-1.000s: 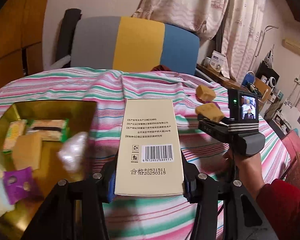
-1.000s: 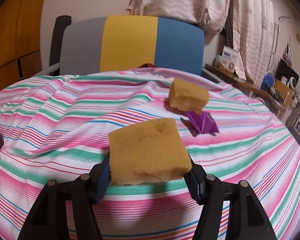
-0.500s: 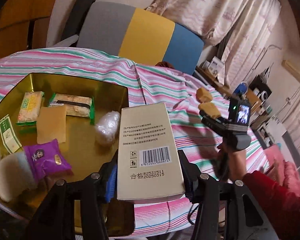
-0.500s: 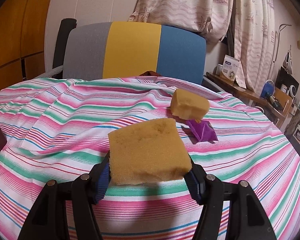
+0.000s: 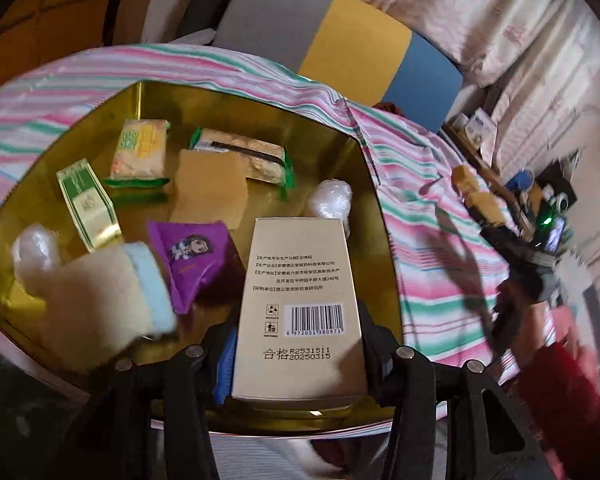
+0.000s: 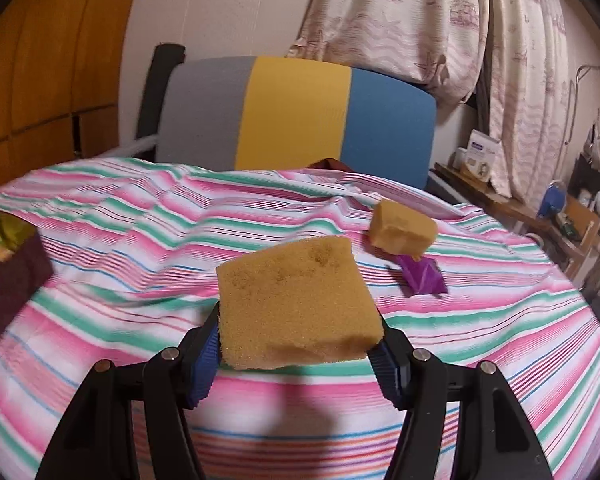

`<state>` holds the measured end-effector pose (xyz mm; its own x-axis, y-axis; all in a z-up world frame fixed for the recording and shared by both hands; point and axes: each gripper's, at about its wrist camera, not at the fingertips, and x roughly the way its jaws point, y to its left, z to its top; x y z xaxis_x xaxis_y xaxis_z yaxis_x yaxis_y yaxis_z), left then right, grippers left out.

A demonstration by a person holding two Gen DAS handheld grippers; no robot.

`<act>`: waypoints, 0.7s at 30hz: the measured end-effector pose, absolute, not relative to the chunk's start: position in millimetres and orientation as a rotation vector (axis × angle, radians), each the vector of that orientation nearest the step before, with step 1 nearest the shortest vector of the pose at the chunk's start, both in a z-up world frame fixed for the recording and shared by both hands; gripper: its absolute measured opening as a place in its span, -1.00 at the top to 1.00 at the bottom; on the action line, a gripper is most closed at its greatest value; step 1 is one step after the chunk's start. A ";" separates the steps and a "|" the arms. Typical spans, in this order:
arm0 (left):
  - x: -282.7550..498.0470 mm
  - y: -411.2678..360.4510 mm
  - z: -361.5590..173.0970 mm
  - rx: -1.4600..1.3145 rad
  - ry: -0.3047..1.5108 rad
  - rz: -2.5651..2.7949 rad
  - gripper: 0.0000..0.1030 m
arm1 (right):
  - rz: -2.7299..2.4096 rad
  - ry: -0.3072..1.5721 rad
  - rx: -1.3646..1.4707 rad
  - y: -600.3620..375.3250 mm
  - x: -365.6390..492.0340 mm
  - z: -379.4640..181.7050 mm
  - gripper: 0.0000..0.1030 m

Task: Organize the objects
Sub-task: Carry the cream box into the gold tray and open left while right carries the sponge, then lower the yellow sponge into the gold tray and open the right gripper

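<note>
My left gripper (image 5: 298,344) is shut on a beige carton with a barcode (image 5: 300,300) and holds it over the near right part of the gold tin (image 5: 376,200). The tin holds snack packets, a purple packet (image 5: 192,260), a flat sponge (image 5: 210,188), a white and blue sponge (image 5: 112,292) and plastic-wrapped balls. My right gripper (image 6: 296,344) is shut on a yellow sponge (image 6: 296,300) above the striped cloth; it also shows in the left wrist view (image 5: 488,204). Another yellow sponge (image 6: 402,230) and a purple packet (image 6: 422,276) lie on the cloth beyond.
The table is covered with a pink, green and white striped cloth (image 6: 140,240). A grey, yellow and blue chair back (image 6: 296,112) stands behind it. The tin's dark corner (image 6: 8,272) shows at the left of the right wrist view. A cluttered shelf (image 6: 572,216) is at the right.
My left gripper has swung left with the carton from over the cloth to over the tin. My right gripper has kept the sponge and shifted slightly.
</note>
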<state>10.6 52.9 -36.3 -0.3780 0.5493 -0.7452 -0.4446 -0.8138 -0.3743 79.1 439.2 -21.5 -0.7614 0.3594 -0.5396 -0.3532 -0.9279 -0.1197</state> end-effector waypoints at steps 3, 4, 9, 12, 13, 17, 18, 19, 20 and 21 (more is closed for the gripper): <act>8.9 52.2 -38.3 -1.253 -0.126 2.190 0.01 | 2.707 0.082 -0.776 427.3 89.7 -10.4 -0.27; 8.4 52.4 -39.2 -1.252 -0.117 2.194 0.00 | 2.727 0.115 -0.769 423.0 91.5 -6.6 -0.27; 6.6 53.0 -46.3 -1.248 0.000 2.271 -0.09 | 2.881 0.265 -0.723 382.7 100.8 18.4 -0.27; 12.7 56.0 -47.9 -1.235 0.104 2.323 -0.35 | 2.991 0.289 -0.710 350.4 106.6 33.5 -0.27; 15.7 56.7 -47.4 -1.222 0.125 2.336 -0.49 | 3.036 0.294 -0.714 337.5 108.1 38.0 -0.27; 32.2 48.8 -36.1 -1.131 0.044 2.375 -0.88 | 3.152 0.282 -0.765 295.3 107.7 42.7 -0.27; 35.8 45.2 -31.3 -1.114 -0.008 2.372 -0.89 | 3.170 0.278 -0.787 286.7 107.1 41.5 -0.27; 38.7 41.1 -28.2 -1.093 -0.053 2.370 -0.89 | 3.186 0.279 -0.811 278.4 106.7 39.9 -0.27; 39.9 37.8 -25.5 -1.077 -0.088 2.375 -0.89 | 3.201 0.278 -0.838 271.1 106.0 37.8 -0.27; 41.2 31.8 -22.6 -1.063 -0.131 2.396 -0.90 | 3.213 0.270 -0.864 263.5 105.8 35.5 -0.27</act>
<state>41.2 31.8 -22.6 -0.5626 0.4895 -0.6663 -0.4137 -0.8644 -0.2858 105.8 263.5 35.5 -0.8481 -0.2292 -0.4778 0.1461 -0.9678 0.2049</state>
